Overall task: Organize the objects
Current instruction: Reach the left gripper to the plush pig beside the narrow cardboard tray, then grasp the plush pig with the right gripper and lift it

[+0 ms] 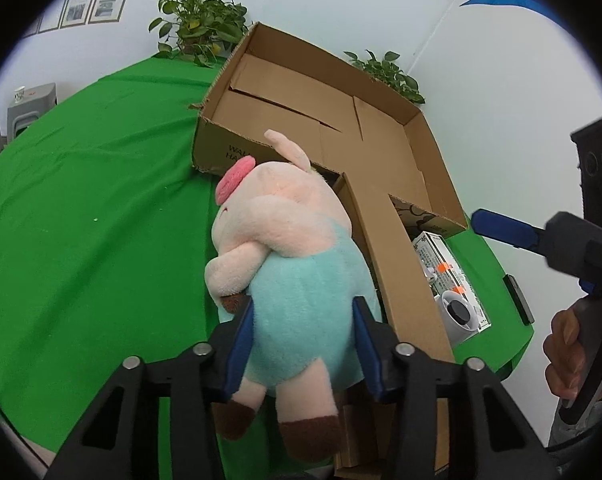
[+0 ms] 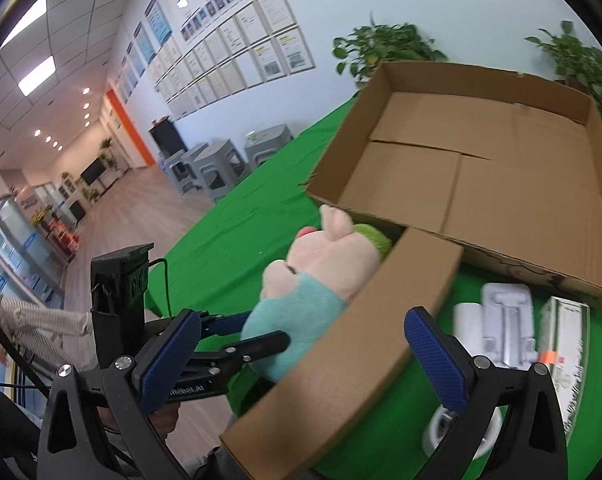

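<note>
Pig plush (image 1: 301,280) being pinched low by left gripper (image 1: 303,344) jaws; top-heavy, risking snagging on cardboard box (image 1: 381,128) flap. Right gripper (image 2: 301,356) jaws spread, empty.

Bright, even indoor light from ceiling panels (image 2: 37,74); strong fisheye bending, dark vignetted corners, perhaps slight motion blur.

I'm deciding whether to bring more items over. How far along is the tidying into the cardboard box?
Done: nothing visible; the cardboard box shows only bare floor, though something green sits behind the plush's head. In hand: the left gripper clamps the plush pig beside the box. The right gripper is open and empty. Left: the carton and white holder lie on the green cloth.
</note>
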Action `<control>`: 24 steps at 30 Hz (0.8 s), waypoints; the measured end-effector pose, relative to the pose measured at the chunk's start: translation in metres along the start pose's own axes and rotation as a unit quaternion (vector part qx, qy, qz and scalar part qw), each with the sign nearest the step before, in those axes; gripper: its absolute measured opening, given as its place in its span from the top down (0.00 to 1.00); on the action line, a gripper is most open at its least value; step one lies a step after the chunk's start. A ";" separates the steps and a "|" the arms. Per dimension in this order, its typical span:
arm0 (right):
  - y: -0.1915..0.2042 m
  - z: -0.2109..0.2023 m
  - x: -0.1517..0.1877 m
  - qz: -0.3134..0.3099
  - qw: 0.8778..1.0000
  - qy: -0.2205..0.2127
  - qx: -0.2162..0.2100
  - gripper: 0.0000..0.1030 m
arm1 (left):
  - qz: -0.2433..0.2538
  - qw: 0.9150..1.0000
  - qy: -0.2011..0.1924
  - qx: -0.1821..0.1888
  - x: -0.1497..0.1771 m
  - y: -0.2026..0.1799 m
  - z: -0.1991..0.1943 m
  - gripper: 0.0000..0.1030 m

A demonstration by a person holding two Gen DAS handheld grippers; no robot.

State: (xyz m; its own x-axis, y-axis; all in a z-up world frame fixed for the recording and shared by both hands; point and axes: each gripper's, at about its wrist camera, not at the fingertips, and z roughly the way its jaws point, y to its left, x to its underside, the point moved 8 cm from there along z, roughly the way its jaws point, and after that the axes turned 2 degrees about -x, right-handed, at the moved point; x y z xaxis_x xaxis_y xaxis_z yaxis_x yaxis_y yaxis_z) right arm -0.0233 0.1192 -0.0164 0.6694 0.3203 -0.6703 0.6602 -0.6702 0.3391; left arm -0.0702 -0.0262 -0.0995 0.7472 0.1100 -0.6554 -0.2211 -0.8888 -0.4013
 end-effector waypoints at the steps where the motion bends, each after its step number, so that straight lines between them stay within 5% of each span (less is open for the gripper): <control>1: 0.005 0.007 -0.001 -0.005 1.000 0.007 -0.004 0.00 | -0.003 1.000 -0.003 -0.001 -0.001 0.003 -0.003 0.60; 6: 0.026 0.040 -0.009 -0.007 0.998 0.053 -0.030 0.00 | -0.021 0.999 -0.031 -0.005 -0.002 0.023 -0.030 0.73; 10: 0.048 0.072 -0.016 -0.006 0.995 0.082 -0.058 0.00 | -0.043 0.998 -0.046 -0.017 0.001 0.049 -0.052 0.95; 16: 0.064 0.125 -0.013 0.005 0.991 0.127 -0.045 0.01 | -0.087 0.995 -0.037 -0.011 0.006 0.076 -0.054 0.95; 18: 0.059 0.134 -0.008 0.012 0.990 0.138 -0.021 0.00 | -0.095 0.995 -0.038 0.011 0.008 0.074 -0.053 0.85; 20: 0.051 0.139 -0.005 0.017 0.989 0.145 0.000 0.00 | -0.107 0.993 -0.040 0.034 0.009 0.073 -0.052 0.47; 24: 0.041 0.145 -0.004 0.023 0.988 0.148 0.022 0.11 | -0.137 0.987 -0.036 0.069 0.008 0.072 -0.042 0.38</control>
State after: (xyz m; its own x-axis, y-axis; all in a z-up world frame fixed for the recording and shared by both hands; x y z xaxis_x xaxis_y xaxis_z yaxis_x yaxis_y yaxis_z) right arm -0.0482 -0.0064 -0.0962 0.7734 0.4656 -0.4301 0.6152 -0.7150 0.3322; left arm -0.0536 -0.1086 -0.1067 0.7457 0.3740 -0.5514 -0.1031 -0.7528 -0.6501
